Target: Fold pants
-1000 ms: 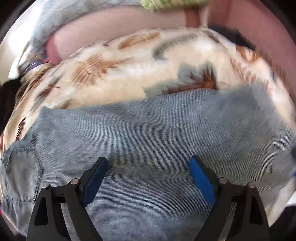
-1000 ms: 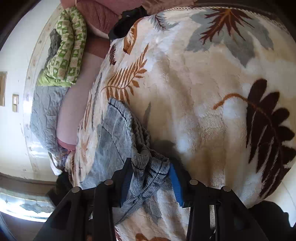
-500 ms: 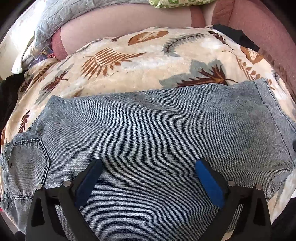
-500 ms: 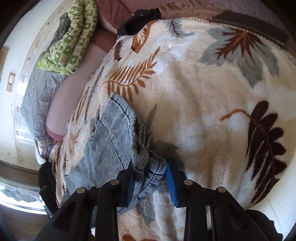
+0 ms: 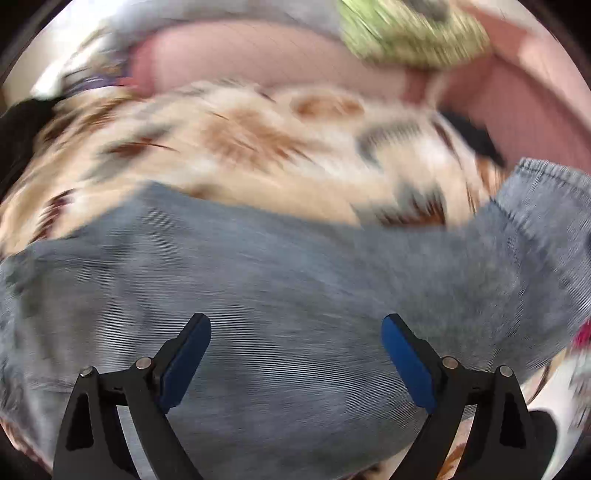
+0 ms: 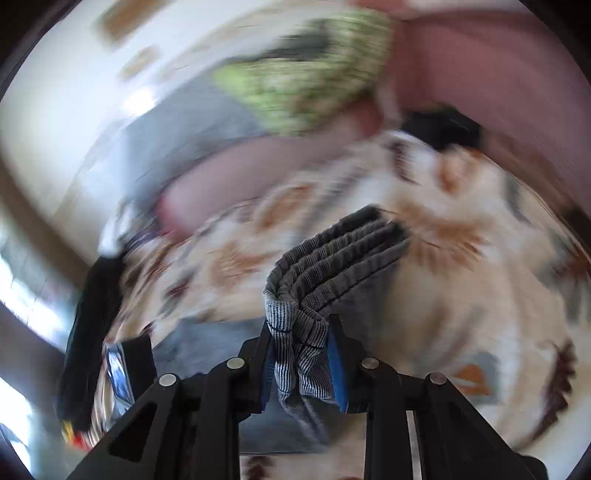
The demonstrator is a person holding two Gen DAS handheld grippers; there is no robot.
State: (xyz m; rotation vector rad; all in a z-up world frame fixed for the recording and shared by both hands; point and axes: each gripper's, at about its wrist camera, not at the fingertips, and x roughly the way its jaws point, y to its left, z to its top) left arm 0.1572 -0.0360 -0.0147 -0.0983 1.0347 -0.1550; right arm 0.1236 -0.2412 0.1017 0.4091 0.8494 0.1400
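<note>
One end of the pants (image 6: 332,254), clamped in my tightening right gripper (image 6: 301,363), has lifted up; my left gripper (image 5: 295,354), empty, narrows above them.

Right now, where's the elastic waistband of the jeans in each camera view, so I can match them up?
Left wrist: the waistband shows at the upper right edge, lifted above the leaf-print blanket.
Right wrist: the waistband is at centre, bunched, its near end pinched in the right gripper.
Shared landmark: the green patterned cushion at the top of both views.
</note>
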